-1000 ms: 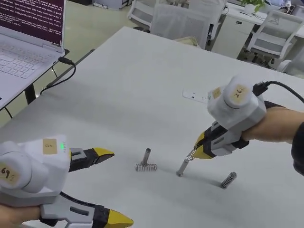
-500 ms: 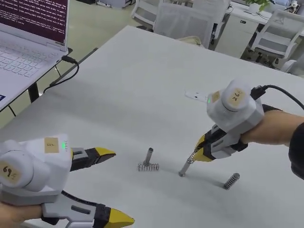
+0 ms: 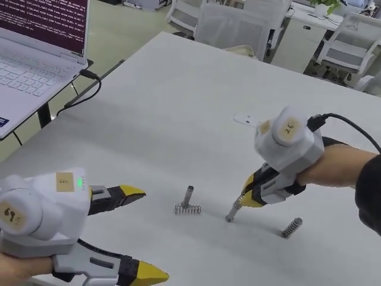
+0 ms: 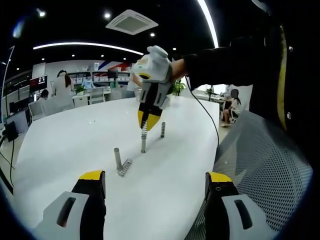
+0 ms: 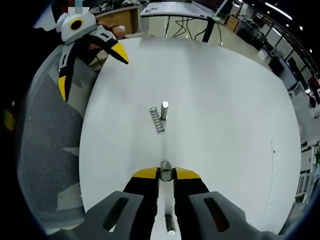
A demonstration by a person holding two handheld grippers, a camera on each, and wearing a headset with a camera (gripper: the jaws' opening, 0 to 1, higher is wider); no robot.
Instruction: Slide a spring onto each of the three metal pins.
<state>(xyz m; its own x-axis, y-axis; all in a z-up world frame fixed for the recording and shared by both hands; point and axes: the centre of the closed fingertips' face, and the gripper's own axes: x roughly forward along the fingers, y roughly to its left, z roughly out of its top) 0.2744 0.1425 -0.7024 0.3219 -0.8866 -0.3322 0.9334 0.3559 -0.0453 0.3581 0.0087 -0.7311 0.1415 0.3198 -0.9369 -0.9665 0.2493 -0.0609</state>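
My right gripper (image 3: 246, 199) is shut on a small spring (image 5: 166, 170) and holds it at the top of a leaning metal pin (image 3: 231, 213). In the left gripper view that spring (image 4: 144, 131) hangs from the yellow tips onto the pin (image 4: 143, 145). A second pin (image 3: 188, 195) stands to its left with a spring (image 3: 187, 209) lying flat at its base. A third spring (image 3: 291, 227) stands upright to the right, apparently over a pin. My left gripper (image 3: 140, 233) is open at the near left, a good way from the pins, with nothing between its jaws.
An open laptop (image 3: 36, 59) sits on a stand at the far left, its cable (image 3: 83, 95) trailing by the table edge. A small white strip (image 3: 244, 120) lies beyond the right gripper. Office chairs (image 3: 229, 27) stand past the far edge of the white table (image 3: 161, 107).
The right gripper has come down a little with its spring, closer to the base of the leaning pin. The left gripper has held still; the view has shifted slightly.
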